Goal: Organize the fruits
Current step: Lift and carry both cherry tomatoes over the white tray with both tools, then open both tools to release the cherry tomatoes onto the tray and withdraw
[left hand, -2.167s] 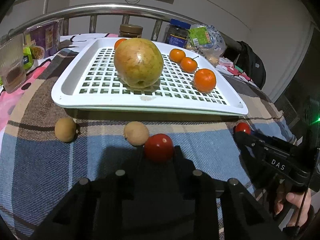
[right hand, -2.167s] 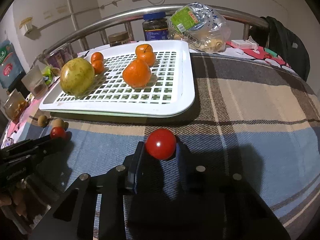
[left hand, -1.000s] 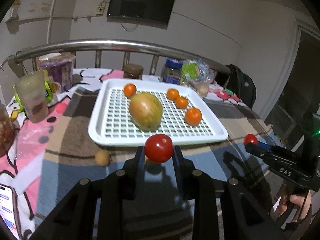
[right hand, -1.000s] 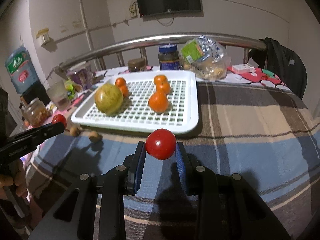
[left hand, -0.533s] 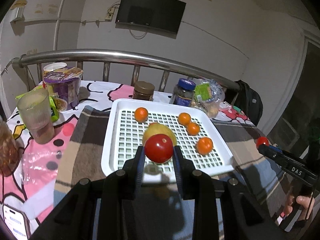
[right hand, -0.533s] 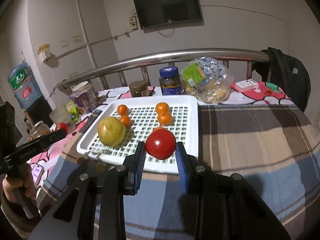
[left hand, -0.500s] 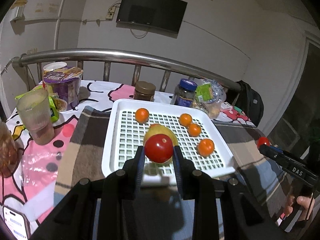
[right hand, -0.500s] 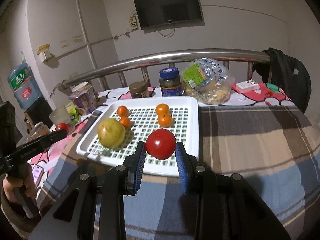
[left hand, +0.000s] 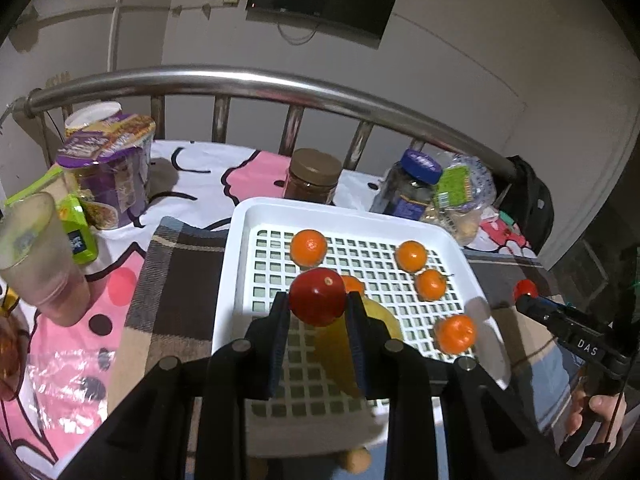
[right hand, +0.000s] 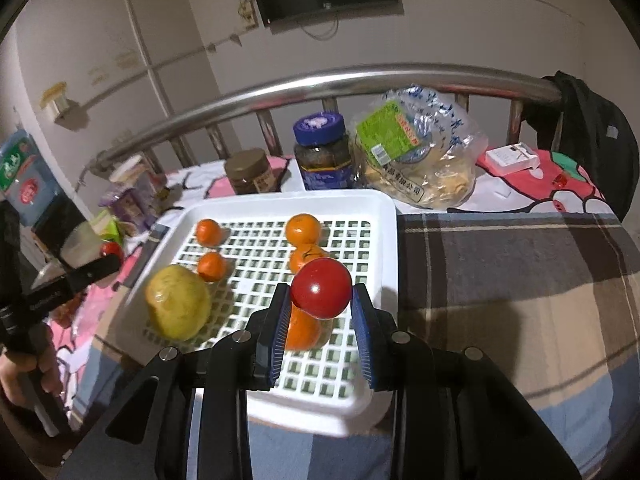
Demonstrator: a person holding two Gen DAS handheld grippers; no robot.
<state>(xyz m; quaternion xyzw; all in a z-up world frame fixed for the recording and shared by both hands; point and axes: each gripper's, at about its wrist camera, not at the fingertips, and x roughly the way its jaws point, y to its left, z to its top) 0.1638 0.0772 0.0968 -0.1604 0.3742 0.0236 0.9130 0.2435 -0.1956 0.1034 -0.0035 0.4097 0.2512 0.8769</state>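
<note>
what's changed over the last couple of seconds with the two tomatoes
Both grippers lifted off the plaid blanket and moved over the white tray. The left gripper stays shut on its tomato, the right gripper on its tomato. The oranges and the big yellow fruit stayed put.

We see a glossy white plastic tray point(right hand: 384, 216) on matt plaid cloth point(right hand: 520, 280), a shiny metal rail point(right hand: 360, 76), and crinkled clear plastic bag point(right hand: 420, 160).

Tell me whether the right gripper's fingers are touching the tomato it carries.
Touching. In the right wrist view, the tomato sits pinched between both fingers of the right gripper, above the white tray.
</note>
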